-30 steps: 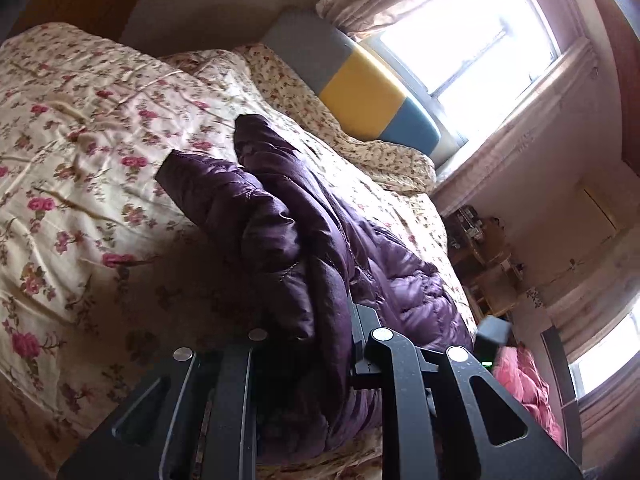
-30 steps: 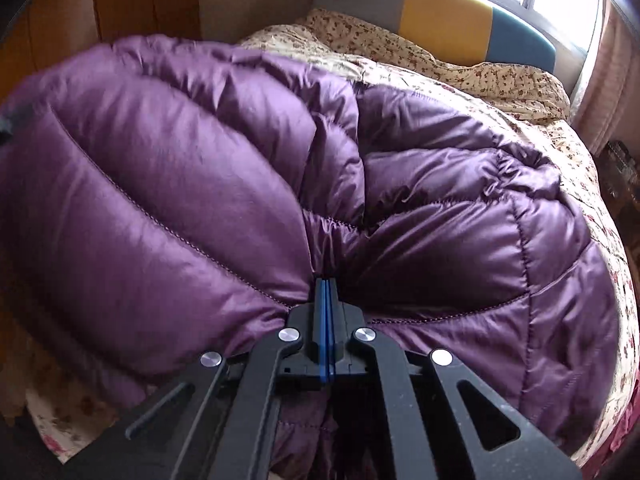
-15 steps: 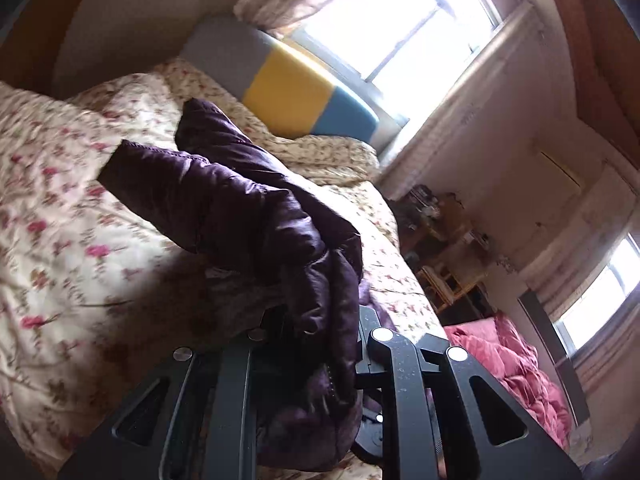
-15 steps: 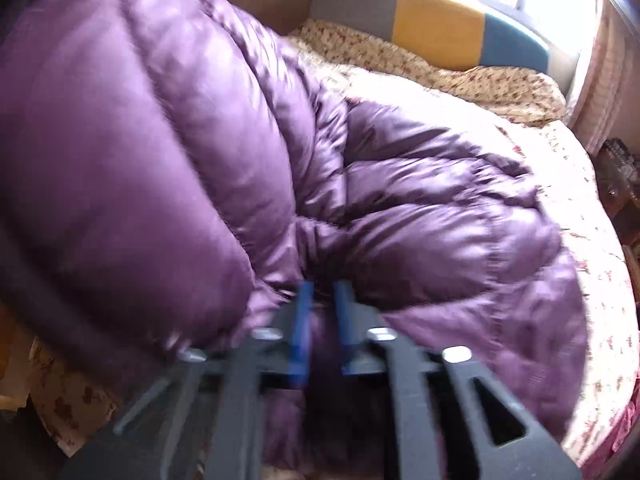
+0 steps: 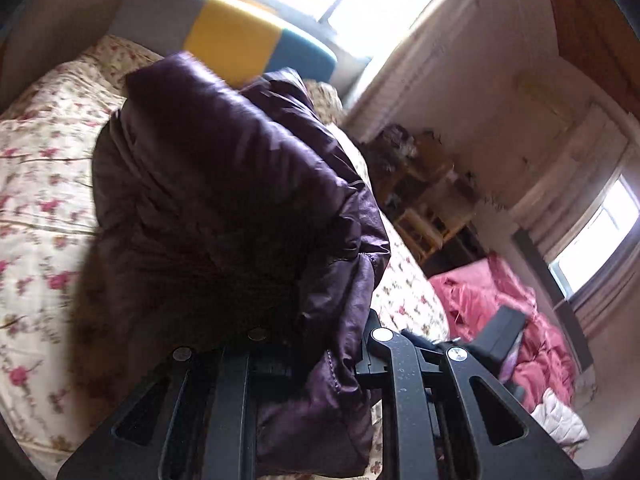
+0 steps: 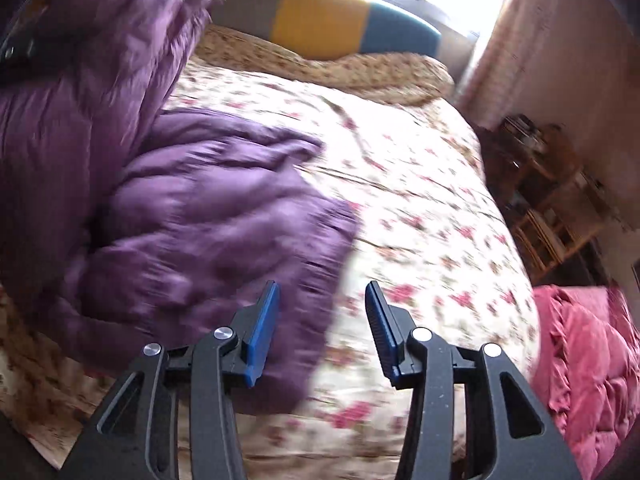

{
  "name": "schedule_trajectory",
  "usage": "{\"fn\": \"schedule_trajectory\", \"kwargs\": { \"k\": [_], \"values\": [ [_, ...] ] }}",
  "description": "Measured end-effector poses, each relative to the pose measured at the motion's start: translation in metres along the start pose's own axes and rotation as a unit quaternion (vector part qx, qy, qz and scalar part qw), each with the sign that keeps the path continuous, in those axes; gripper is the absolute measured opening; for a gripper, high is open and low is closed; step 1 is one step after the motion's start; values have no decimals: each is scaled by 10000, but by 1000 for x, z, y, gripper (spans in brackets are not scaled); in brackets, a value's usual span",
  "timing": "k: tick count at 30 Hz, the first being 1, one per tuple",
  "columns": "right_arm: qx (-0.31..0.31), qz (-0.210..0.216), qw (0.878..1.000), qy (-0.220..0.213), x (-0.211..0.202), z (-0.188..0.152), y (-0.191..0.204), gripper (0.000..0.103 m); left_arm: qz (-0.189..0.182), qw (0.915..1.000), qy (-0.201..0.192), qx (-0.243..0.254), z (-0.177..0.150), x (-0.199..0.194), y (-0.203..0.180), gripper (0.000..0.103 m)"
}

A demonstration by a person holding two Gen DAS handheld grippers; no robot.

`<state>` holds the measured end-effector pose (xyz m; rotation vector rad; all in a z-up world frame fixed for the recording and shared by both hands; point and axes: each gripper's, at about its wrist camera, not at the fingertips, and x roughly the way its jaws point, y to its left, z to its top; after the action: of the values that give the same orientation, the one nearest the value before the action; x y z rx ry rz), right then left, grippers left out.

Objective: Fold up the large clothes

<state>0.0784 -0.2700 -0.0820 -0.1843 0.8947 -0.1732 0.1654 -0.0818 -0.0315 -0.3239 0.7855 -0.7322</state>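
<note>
A bed (image 6: 420, 200) in a floral quilt is carrying a purple down jacket (image 6: 208, 216), which is lying bunched along its left side, one part lifting upward. The left tool (image 5: 316, 356) is clamping a thick fold of the jacket (image 5: 224, 184) above the quilt. The right tool (image 6: 320, 328) is hanging wide open, gripping nothing, its blue pads (image 6: 262, 332) just over the jacket's edge.

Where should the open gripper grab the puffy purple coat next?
Probably the loose edge of the purple coat lying on the flowery blanket. That edge sits just ahead and left of the open right hand-held gripper, so come in low from the foot of the bed. It is thinner there than the bulging middle, and the left hand-held gripper already pinches another part.
</note>
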Motion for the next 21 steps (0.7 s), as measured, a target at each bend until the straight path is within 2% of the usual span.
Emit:
{"fn": "schedule_trajectory", "kwargs": {
  "k": [7,11,14,16,18,21],
  "values": [
    [223,-316,9985,394,21,-17,-45,47,121,9973,728,40,-11,90,-16,22],
    [322,-380,9972,549,33,-22,-54,48,242,9947,981,203,-24,124,-18,22],
    [402,-399,9967,579,39,-24,-60,53,200,9945,1003,217,-26,121,-26,33],
    [434,-419,9965,582,38,-24,-59,55,-19,9950,988,169,-22,109,-32,54],
    [465,-432,9964,561,37,-24,-60,56,-129,9958,889,148,-17,94,-36,65],
    [446,-453,9966,533,32,-22,-57,57,-331,9969,687,181,-10,69,-44,68]
  ]
}}
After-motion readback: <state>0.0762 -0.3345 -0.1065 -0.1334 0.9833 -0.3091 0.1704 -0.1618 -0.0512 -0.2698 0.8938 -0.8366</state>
